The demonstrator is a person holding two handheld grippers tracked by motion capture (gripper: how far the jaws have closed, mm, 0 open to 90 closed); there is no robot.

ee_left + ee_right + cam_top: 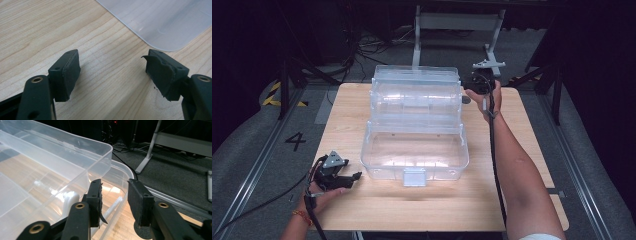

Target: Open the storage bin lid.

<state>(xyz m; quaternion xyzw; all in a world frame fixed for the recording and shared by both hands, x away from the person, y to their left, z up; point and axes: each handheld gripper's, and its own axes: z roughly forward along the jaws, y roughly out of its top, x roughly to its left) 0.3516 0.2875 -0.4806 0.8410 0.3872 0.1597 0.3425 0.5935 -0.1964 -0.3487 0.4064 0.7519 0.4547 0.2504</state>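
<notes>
The clear box (414, 150) sits mid-counter (362, 210), opened up – lower tub toward you with its latch (414, 176) facing your edge, tiered trays (416, 92) stepped up behind it. Your left gripper (354, 178) rests on the wood just off the box's near-left corner, jaws spread wide with nothing between them; in the left gripper view you can see bare wood grain in the gap and the box's rounded corner (165, 27) just ahead. Your right gripper (113, 195) is up at the far-right side of the box, right by the upper trays. Its jaws are parted too – the gap is narrower, and they straddle the tray edge area without clamping anything that I can make out. The tray wall (97, 162) sits just past the left jaw.
</notes>
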